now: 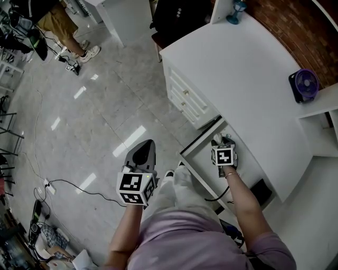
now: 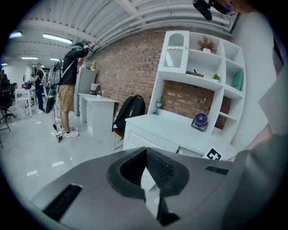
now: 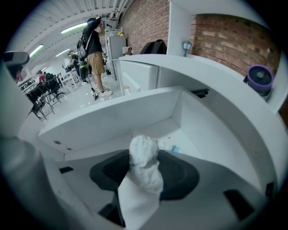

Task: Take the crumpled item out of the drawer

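Observation:
A white crumpled item (image 3: 144,155) stands between the dark pads of my right gripper (image 3: 146,167), and both pads press on it. This happens inside the open white drawer (image 3: 112,117), just above its floor. In the head view the right gripper (image 1: 222,142) reaches into the pulled-out drawer (image 1: 196,146) under the desk top, and the crumpled item is barely visible there. My left gripper (image 1: 143,154) hangs over the floor, left of the drawer, with its jaws together and nothing between them; it shows the same way in the left gripper view (image 2: 145,173).
A white desk (image 1: 248,68) carries a purple fan (image 1: 305,84) at its far right. A small blue scrap (image 3: 175,148) lies on the drawer floor. A black backpack (image 1: 177,16) leans at the desk's far end. A person (image 1: 63,26) stands at the back left; cables (image 1: 63,184) trail over the floor.

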A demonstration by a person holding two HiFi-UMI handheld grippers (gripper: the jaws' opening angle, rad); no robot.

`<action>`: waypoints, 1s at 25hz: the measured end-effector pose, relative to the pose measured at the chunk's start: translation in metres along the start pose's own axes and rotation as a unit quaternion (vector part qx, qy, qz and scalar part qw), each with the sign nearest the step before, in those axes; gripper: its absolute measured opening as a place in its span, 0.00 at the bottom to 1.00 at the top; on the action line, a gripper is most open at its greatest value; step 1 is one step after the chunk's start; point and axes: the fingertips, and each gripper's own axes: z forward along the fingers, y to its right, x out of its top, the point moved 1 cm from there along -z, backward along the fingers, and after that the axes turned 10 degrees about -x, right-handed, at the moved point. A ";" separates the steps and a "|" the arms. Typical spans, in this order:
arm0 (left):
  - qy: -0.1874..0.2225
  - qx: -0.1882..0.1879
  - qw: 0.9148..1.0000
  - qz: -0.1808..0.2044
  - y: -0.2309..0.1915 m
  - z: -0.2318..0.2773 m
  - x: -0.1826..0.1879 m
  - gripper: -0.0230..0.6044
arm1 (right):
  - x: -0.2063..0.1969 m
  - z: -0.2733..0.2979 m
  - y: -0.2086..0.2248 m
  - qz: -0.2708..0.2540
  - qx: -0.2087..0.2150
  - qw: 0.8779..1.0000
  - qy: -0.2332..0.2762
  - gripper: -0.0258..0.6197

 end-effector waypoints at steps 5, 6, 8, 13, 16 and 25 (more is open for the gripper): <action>0.003 -0.004 1.000 0.002 0.000 -0.003 0.003 0.04 | -0.001 -0.006 -0.007 -0.010 0.004 1.000 0.001 0.32; 0.003 -0.004 1.000 0.002 0.000 -0.004 0.003 0.04 | -0.001 -0.008 -0.008 -0.006 0.007 1.000 0.002 0.32; 0.003 -0.004 1.000 0.003 0.000 -0.006 0.002 0.04 | -0.004 -0.010 -0.012 -0.005 0.013 1.000 0.001 0.30; 0.007 -0.012 1.000 0.006 0.003 -0.008 0.002 0.04 | -0.005 -0.022 -0.018 -0.003 0.024 1.000 0.004 0.27; 0.008 -0.019 1.000 0.009 0.007 -0.008 0.002 0.04 | -0.001 -0.032 -0.022 0.009 0.031 0.999 0.013 0.26; 0.011 -0.049 0.999 0.021 0.021 -0.008 0.003 0.04 | 0.015 -0.084 -0.029 0.048 0.045 0.995 0.070 0.26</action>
